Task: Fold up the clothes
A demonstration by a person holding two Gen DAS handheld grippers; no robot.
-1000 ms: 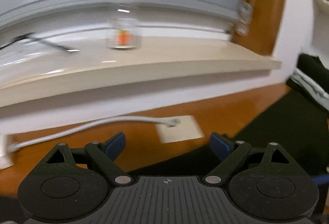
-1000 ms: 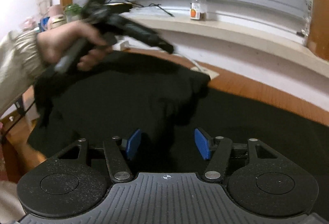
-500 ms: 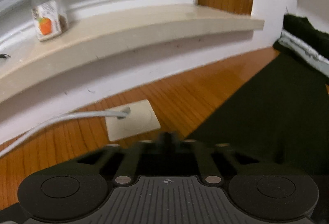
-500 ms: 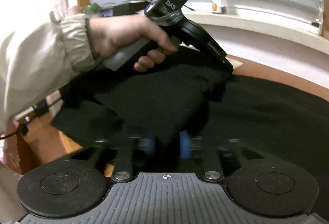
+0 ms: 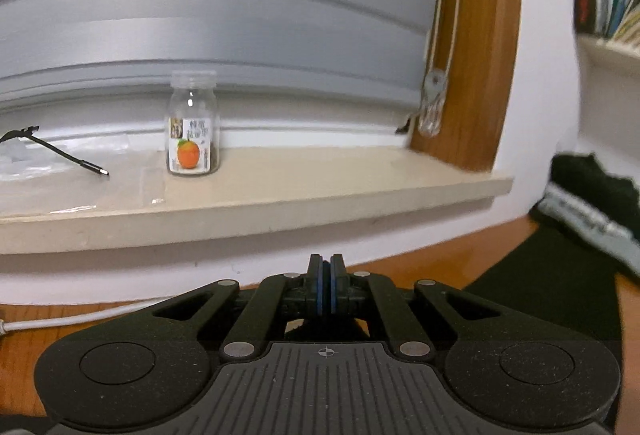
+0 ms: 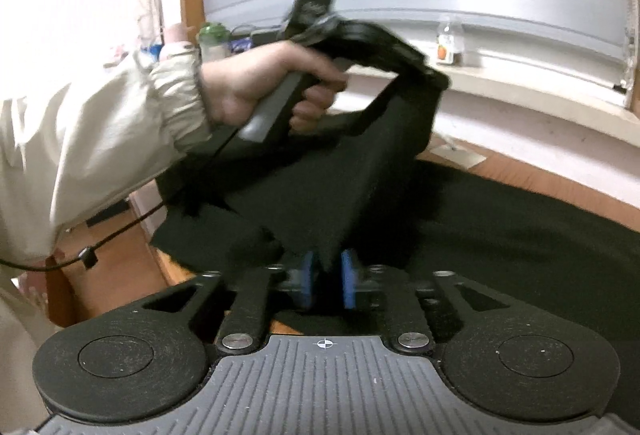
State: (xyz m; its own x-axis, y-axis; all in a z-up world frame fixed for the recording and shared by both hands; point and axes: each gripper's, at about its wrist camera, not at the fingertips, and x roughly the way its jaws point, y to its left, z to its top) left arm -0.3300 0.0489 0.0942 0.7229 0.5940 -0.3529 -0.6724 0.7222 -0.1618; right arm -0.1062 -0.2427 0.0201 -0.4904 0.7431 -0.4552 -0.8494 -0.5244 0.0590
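Observation:
A black garment (image 6: 500, 227) lies spread on the wooden table (image 6: 560, 183); its edge also shows in the left wrist view (image 5: 552, 287). A person's hand (image 6: 248, 87) holds my left gripper (image 6: 434, 81) raised above the table, shut on a corner of the garment, which hangs from it as a taut ridge. In its own view the left gripper (image 5: 326, 275) has its pads pressed together. My right gripper (image 6: 328, 283) is low at the near edge. Its jaws are opening, with the lower tip of that cloth ridge between the blue pads (image 6: 308, 283).
A glass jar with an orange label (image 5: 193, 131) and a thin black cable (image 5: 60, 155) rest on the beige window sill (image 5: 280, 191). A white cable (image 5: 80, 319) crosses the table. A folded dark pile with a grey stripe (image 5: 592, 203) sits at the right.
The left gripper's jaws went from wide open to shut, and it rose with the garment corner. The right jaws closed around the cloth, then parted somewhat.

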